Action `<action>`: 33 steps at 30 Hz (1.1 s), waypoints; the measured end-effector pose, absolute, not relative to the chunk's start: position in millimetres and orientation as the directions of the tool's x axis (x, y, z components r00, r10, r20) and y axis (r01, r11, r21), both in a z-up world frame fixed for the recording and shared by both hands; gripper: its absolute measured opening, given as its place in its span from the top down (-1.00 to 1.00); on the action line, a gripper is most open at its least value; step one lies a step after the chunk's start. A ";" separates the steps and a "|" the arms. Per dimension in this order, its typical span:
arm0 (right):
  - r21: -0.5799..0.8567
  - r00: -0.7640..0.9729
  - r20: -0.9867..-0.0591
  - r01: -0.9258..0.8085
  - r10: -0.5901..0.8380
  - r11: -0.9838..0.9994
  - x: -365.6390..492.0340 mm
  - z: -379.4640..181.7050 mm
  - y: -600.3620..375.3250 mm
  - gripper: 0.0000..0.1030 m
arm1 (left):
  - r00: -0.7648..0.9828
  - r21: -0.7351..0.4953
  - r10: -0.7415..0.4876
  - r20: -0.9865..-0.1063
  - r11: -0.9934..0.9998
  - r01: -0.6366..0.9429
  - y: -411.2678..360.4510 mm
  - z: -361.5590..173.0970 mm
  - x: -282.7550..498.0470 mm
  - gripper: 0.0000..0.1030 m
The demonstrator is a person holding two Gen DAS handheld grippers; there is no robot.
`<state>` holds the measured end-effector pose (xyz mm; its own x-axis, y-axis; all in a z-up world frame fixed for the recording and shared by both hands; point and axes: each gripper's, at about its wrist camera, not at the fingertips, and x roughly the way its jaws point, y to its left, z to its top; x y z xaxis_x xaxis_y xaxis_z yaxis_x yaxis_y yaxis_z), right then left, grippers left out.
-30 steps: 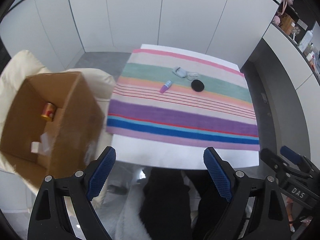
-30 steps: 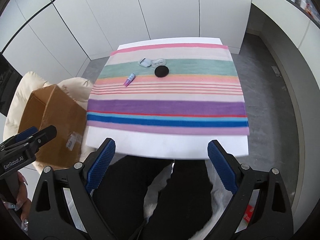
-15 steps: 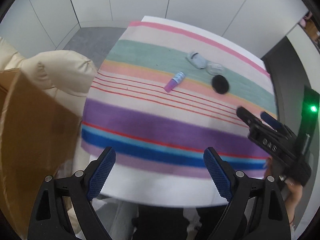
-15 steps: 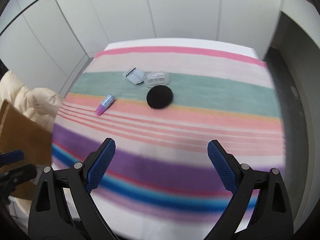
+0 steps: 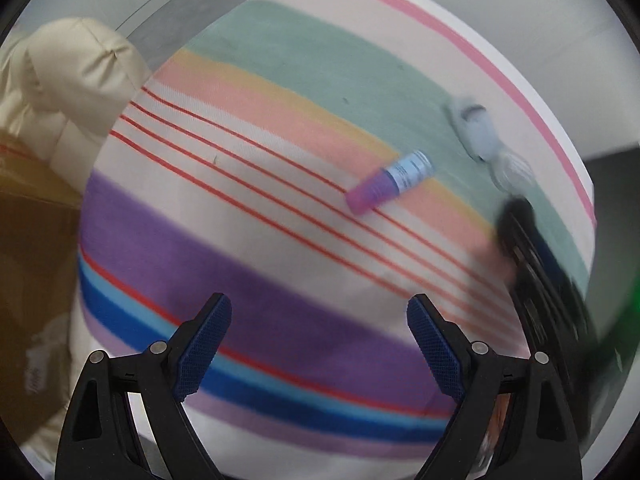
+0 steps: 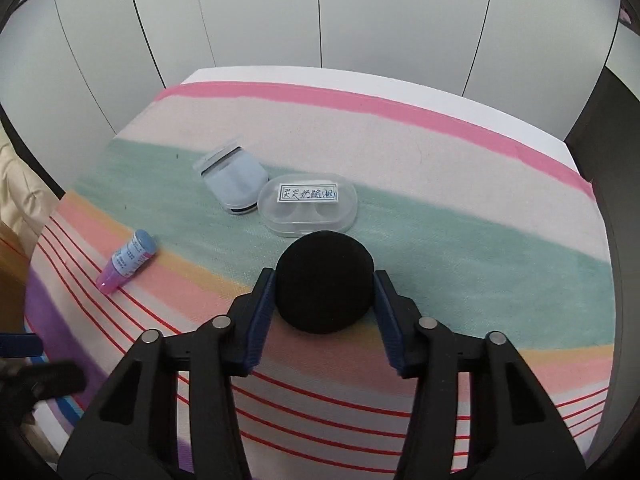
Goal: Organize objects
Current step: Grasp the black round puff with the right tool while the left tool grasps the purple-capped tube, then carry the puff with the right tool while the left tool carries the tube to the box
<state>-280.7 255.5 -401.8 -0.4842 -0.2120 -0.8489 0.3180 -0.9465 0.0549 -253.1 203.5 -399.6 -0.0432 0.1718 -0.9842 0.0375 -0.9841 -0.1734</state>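
A round black puff (image 6: 325, 282) lies on the striped cloth (image 6: 460, 248), and my right gripper (image 6: 325, 280) has its pads against both of its sides. Behind it lie a clear oval case with a label (image 6: 308, 205) and a pale blue flat case (image 6: 234, 182). A small purple and blue tube (image 6: 126, 261) lies to the left. In the left wrist view my left gripper (image 5: 318, 316) is open and empty above the purple stripe, with the tube (image 5: 392, 182) ahead to the right. The right gripper (image 5: 540, 272) shows there as a dark blur.
A cardboard box (image 5: 28, 280) stands at the left on a cream padded chair (image 5: 68, 92). White cabinet doors (image 6: 320, 12) close off the far side of the table. The table's white far edge (image 6: 360, 76) shows beyond the cloth.
Both grippers have moved forward over the table. My right gripper has gone down to the black puff and narrowed onto its sides. My left gripper has stayed open.
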 end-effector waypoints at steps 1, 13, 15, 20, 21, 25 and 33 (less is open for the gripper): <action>0.090 -0.485 -0.842 0.303 -0.235 -0.949 -279.6 -401.2 262.5 0.08 | -0.043 -0.178 0.176 -0.984 -0.982 0.058 204.3 -402.7 -255.7 -0.76; 0.161 -0.457 -0.851 0.243 -0.259 -0.956 -245.8 -397.4 315.6 0.09 | -0.083 -0.193 0.179 -0.980 -0.958 0.212 241.5 -414.0 -293.2 -0.88; 0.165 -0.451 -0.853 0.246 -0.263 -0.955 -241.8 -397.5 317.1 0.09 | -0.103 -0.147 0.127 -0.987 -0.964 0.222 247.1 -415.8 -297.1 -0.88; 0.187 -0.439 -0.854 0.239 -0.278 -0.953 -236.2 -397.2 319.9 0.09 | -0.122 -0.123 0.096 -0.988 -0.962 0.244 247.9 -416.2 -291.3 -0.72; 0.192 -0.438 -0.854 0.236 -0.280 -0.953 -235.6 -397.3 320.6 0.09 | -0.129 -0.102 0.073 -0.989 -0.966 0.236 248.7 -414.5 -288.9 -0.41; 0.204 -0.438 -0.853 0.219 -0.283 -0.954 -231.9 -395.7 327.4 0.09 | -0.128 -0.101 0.079 -0.989 -0.980 0.171 253.2 -411.1 -281.2 -0.14; 0.201 -0.439 -0.856 0.206 -0.274 -0.958 -233.0 -391.1 325.7 0.09 | -0.169 -0.039 0.028 -0.985 -0.997 0.064 256.3 -408.6 -262.4 -0.14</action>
<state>-233.0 325.7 -391.1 -0.4387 -0.2737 -0.8560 0.2059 -0.9578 0.2008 -262.4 256.3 -408.6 -0.1686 0.0281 -0.9853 0.0644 -0.9971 -0.0394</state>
